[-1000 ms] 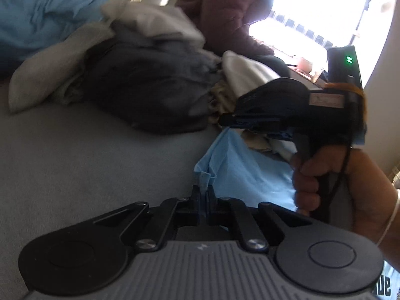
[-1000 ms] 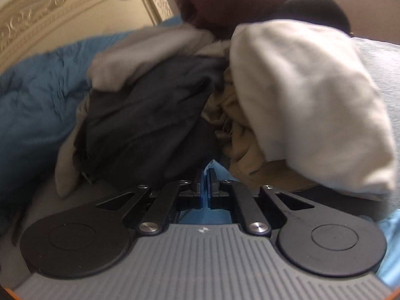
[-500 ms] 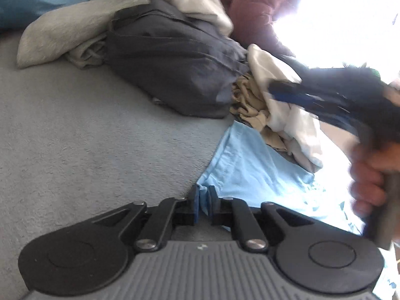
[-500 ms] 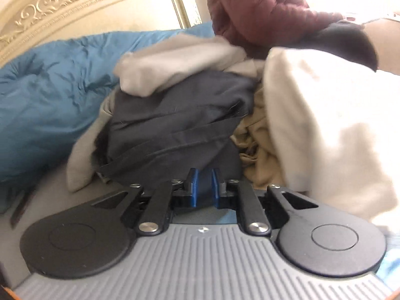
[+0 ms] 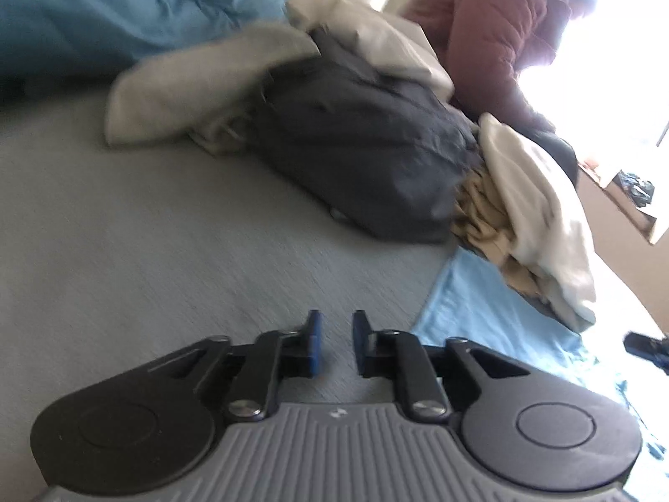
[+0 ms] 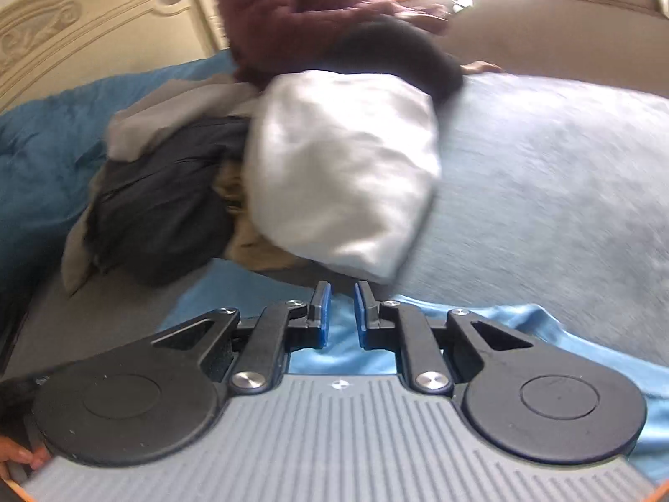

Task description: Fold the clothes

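A light blue garment lies flat on the grey bed, right of my left gripper. The left jaws are opening, with only bare bed showing between them. In the right wrist view the same light blue garment is spread under my right gripper. Its fingers stand a little apart and pinch nothing. A tip of the right gripper shows at the far right edge of the left wrist view.
A pile of clothes lies beyond: a dark garment, a white one, a beige one. A person in a maroon jacket sits behind it. A blue duvet and a carved headboard are at the left.
Both grippers were shut on the light blue garment's edge and have let go. The right gripper has swung to the right, almost out of the left wrist view. The left view has rolled.
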A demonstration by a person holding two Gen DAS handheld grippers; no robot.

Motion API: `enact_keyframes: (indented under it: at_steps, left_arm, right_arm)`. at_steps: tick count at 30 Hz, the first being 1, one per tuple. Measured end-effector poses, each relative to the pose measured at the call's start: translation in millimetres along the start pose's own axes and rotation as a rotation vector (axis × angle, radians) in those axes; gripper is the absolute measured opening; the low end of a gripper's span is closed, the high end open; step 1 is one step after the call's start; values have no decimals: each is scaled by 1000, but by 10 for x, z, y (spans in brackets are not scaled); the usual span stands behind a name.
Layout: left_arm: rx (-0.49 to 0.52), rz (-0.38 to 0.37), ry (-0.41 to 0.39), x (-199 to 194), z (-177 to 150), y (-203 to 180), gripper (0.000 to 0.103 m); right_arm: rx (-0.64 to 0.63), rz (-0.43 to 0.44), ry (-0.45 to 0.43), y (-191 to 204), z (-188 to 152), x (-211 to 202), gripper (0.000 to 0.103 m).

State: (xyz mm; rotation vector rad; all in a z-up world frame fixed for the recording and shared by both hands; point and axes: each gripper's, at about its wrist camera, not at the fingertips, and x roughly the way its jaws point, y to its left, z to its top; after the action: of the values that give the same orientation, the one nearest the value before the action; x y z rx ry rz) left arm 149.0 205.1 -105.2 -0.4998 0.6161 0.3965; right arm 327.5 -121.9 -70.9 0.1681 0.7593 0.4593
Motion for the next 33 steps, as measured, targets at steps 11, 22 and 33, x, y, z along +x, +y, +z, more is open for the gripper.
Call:
enact_keyframes:
  at_steps: [11, 22, 33]
  left_arm:
    - [110, -3, 51, 181, -49, -207, 32]
    - [136, -58, 34, 204, -101, -87, 32]
    - [136, -50, 16, 180, -108, -35, 30]
  right_arm:
    - [-196, -57, 161, 198, -180, 500, 11]
    - [-79, -323, 30, 14, 83, 702, 10]
    - [-45, 63, 105, 651, -142, 819, 16]
